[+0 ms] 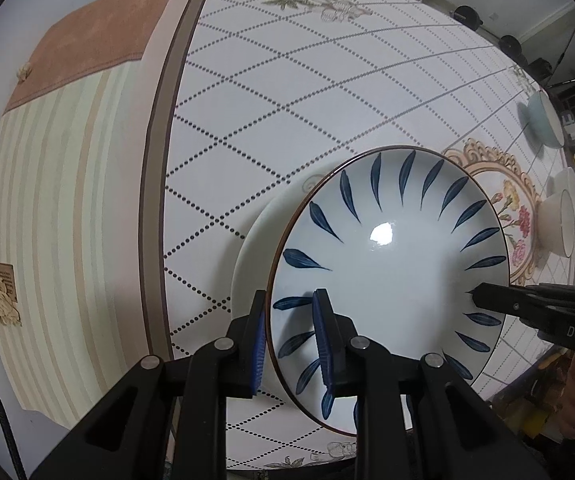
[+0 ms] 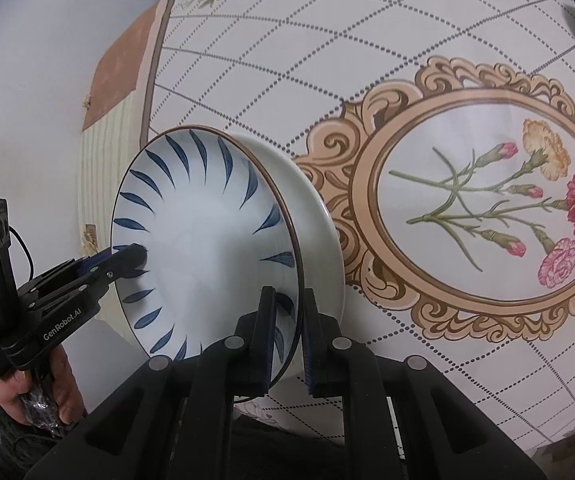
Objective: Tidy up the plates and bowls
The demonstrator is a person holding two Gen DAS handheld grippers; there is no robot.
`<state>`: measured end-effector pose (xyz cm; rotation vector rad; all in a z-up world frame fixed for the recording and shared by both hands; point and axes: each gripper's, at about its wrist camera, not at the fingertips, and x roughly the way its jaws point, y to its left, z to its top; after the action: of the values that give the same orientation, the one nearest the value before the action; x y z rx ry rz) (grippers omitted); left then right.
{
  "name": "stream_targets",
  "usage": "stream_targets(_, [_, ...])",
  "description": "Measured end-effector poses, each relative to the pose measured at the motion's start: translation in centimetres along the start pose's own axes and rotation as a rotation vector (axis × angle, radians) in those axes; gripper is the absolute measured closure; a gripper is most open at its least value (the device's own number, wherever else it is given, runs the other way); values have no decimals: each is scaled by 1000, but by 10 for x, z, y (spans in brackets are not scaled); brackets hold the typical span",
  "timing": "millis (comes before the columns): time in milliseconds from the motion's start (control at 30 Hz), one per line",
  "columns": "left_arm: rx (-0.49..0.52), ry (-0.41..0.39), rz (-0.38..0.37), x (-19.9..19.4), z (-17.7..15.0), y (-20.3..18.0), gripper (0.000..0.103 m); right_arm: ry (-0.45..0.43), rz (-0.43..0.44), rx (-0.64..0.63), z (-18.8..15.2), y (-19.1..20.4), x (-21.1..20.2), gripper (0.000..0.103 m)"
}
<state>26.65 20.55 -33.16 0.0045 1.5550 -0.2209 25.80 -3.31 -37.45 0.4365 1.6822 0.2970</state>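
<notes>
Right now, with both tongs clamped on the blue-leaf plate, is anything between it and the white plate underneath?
Nothing visible. The blue-leaf plate hangs tilted just above the white plate, gripped at opposite rims by the left tongs and right tongs. The white plate's exposed rim is bare; its centre is hidden behind the held plate.

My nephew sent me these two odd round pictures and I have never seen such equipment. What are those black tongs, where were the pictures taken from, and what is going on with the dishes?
No machine: a person holds a hand-operated two-finger gripper in each hand, each with a wide-angle camera looking along its fingers. One picture is from the left gripper, one from the right gripper. Both are shut on opposite rims of a blue-leaf plate, above a plain white plate on the patterned tablecloth. Some bowls stand farther off.
</notes>
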Motion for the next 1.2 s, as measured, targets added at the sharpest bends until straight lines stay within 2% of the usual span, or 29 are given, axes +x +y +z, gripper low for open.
stream_targets(467, [25, 42, 64, 22, -9, 4, 84, 24, -40, -11, -3, 7, 29, 90])
stream_targets(833, [57, 59, 163, 34, -8, -20, 84, 0, -172, -61, 0, 29, 32, 91])
stream_targets(1200, [53, 57, 207, 39, -7, -31, 84, -8, -263, -43, -1, 45, 42, 90])
